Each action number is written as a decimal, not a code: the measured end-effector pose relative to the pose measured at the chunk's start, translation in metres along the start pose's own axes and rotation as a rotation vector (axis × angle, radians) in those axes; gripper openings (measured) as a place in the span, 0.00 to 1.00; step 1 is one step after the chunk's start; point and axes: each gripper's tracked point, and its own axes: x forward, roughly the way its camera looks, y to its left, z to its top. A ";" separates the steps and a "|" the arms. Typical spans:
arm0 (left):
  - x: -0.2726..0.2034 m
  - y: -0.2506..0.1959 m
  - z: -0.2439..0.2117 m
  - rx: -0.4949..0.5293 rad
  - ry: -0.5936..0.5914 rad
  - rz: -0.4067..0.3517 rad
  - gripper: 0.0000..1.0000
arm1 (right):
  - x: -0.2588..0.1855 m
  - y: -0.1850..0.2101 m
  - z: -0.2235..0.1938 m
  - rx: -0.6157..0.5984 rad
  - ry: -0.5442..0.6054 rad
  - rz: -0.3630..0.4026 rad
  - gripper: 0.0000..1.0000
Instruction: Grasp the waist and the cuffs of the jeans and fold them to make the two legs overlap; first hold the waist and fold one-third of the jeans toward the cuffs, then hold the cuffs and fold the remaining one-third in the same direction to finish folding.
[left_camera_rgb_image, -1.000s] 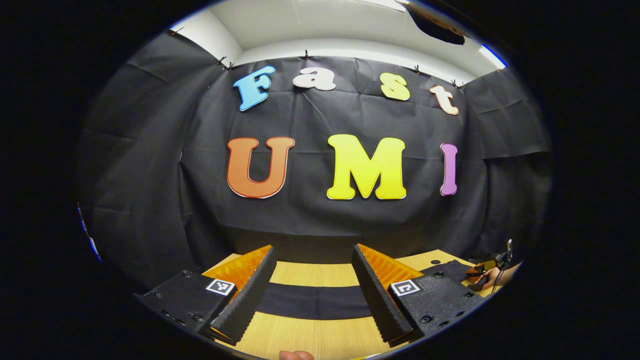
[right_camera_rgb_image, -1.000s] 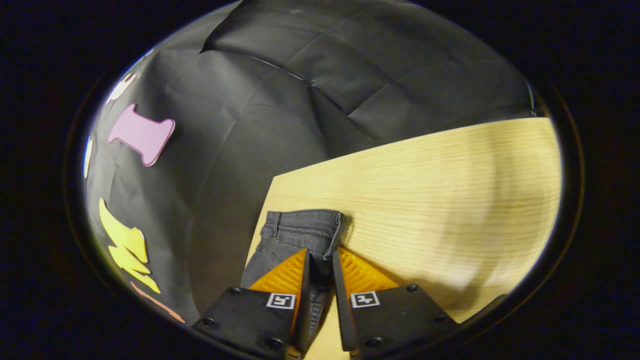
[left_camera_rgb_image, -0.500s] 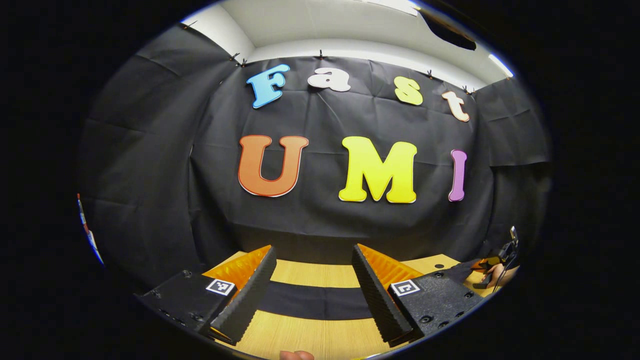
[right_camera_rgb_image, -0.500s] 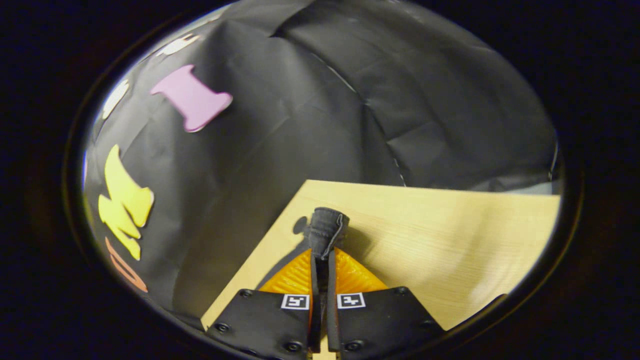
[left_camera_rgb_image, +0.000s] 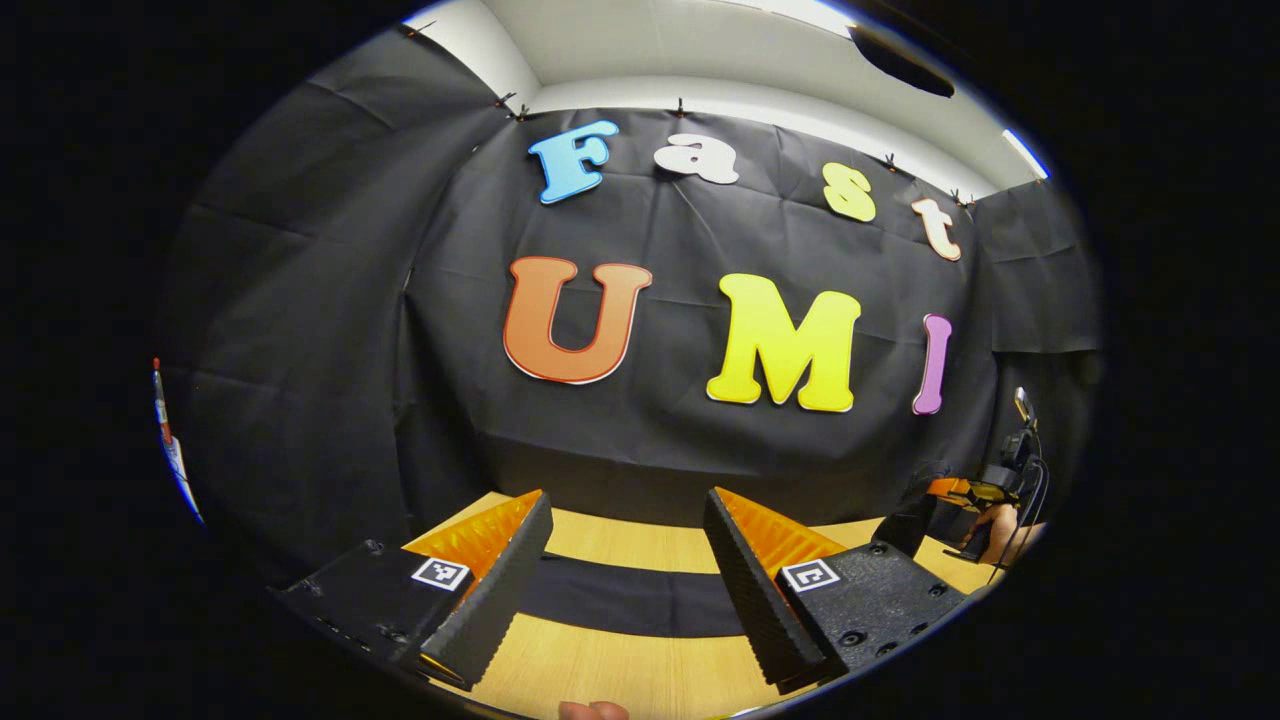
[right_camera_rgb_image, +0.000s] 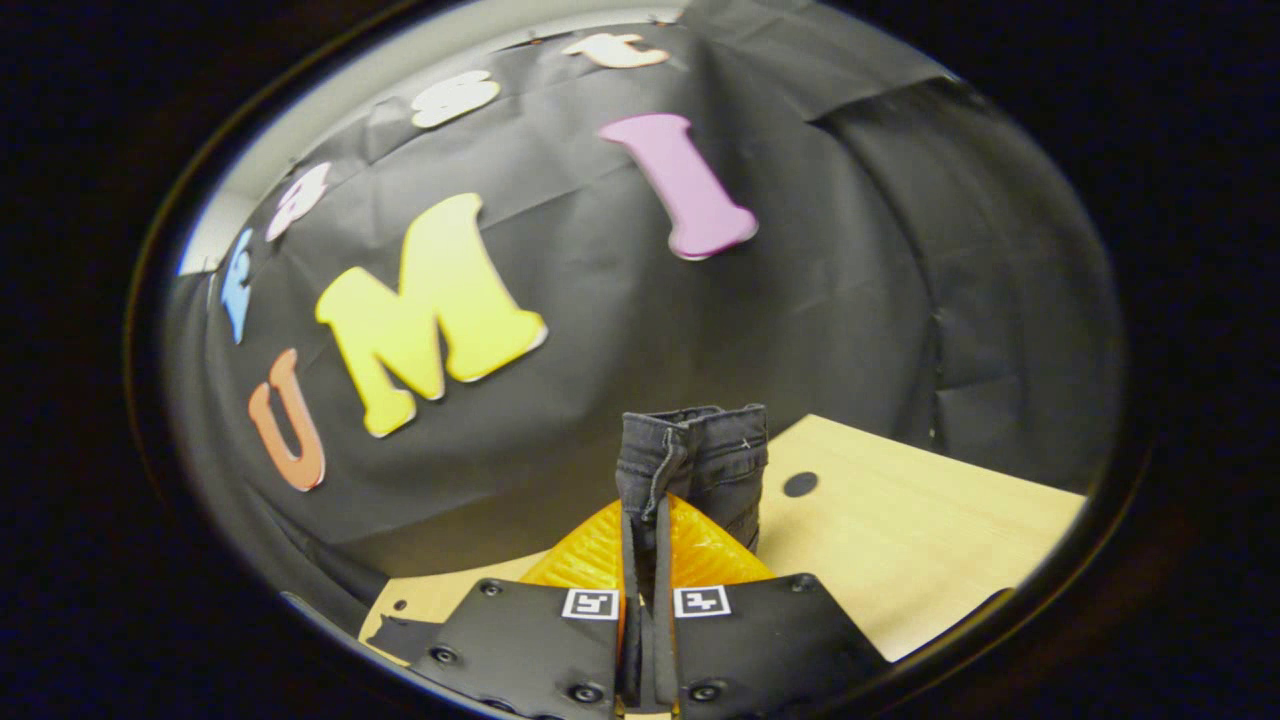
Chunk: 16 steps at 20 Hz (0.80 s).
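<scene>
Right hand-held gripper (right_camera_rgb_image: 645, 520) pinching jeans (right_camera_rgb_image: 700, 460) waist, lifted; left hand-held gripper (left_camera_rgb_image: 625, 560) spread over table (left_camera_rgb_image: 620, 670).

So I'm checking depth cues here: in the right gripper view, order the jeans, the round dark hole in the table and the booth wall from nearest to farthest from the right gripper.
1. The jeans: pinched between the fingers of the right gripper, waistband end standing up.
2. The round dark hole: on the table, right of the jeans.
3. The booth wall: behind the table's far edge.

Black screw-studded tool (right_camera_rgb_image: 640, 520) housings with square black-and-white markers
</scene>
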 end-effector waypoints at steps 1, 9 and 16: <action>-0.002 0.007 0.001 -0.001 0.001 0.008 0.98 | -0.003 0.018 -0.002 -0.020 -0.004 0.029 0.06; -0.015 0.070 0.000 -0.023 0.000 0.112 0.98 | -0.010 0.141 -0.071 -0.188 0.029 0.176 0.05; -0.024 0.108 -0.012 -0.056 0.023 0.188 0.98 | -0.007 0.188 -0.225 -0.270 0.224 0.194 0.06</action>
